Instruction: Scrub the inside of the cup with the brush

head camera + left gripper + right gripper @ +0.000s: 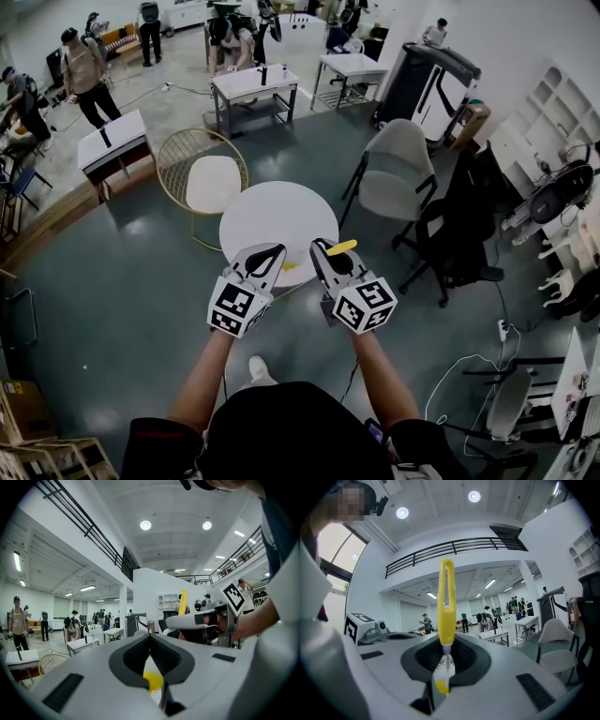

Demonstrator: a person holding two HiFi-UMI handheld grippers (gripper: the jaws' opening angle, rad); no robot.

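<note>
- Yellow brush (446,602) up front: long slotted handle, thin wire stem, pale bristles down at the grip.
- Clamped in the right gripper (446,654), jaws closed on the stem and bristle end, handle sticking out past the tips.
- In the head view, handle angled up and to the right, above the table's near right edge.
- Left gripper (150,638) closed tip to tip, nothing pinched between the pads.
- Small yellow thing (289,267) lying on the round white table (272,211), between the two grippers; possibly the cup, too small to say.
- Both forearms stretched forward, grippers held level and side by side, marker cubes facing back toward the person.
- Tips of both reaching over the table's near rim, just apart from each other.
- Tabletop beyond the tips bare and white.
- Gold wire chair (202,173) touching the table's left edge, grey chair (398,169) near on the right, black office chair (459,234) beyond it.
- Open grey floor on the person's side of the table.
</note>
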